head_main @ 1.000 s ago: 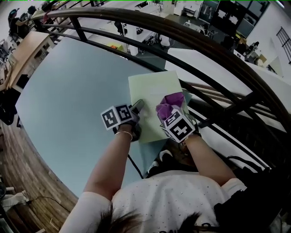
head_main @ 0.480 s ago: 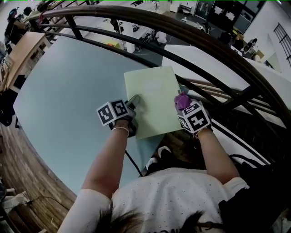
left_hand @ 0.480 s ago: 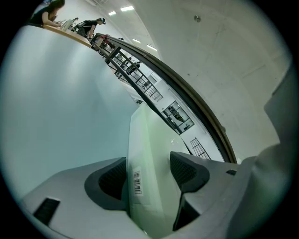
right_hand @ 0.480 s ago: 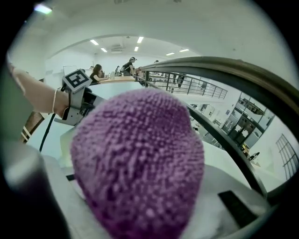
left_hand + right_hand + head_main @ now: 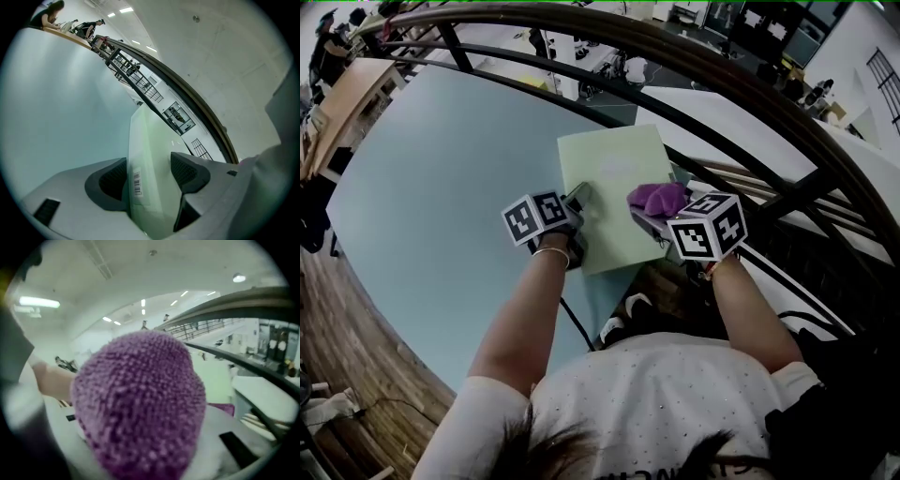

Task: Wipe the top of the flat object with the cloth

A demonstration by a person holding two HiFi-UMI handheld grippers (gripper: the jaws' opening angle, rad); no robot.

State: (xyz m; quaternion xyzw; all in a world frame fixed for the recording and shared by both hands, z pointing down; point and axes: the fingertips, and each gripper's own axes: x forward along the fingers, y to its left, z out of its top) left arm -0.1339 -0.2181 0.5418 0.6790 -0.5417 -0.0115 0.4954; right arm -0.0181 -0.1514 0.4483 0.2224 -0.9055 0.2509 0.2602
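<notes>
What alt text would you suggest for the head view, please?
Seen from above, a person's left hand-held gripper clamps the near left edge of a pale green flat object on a light blue table, while the right hand-held gripper holds a purple cloth over the object's right side.

left gripper [image 5: 578, 200] is clamping the near-left edge of the flat object [image 5: 614, 164], both jaws pressing on it. right gripper [image 5: 652, 211] is gripping the purple cloth [image 5: 657, 196], angling inward toward the left one.
</notes>
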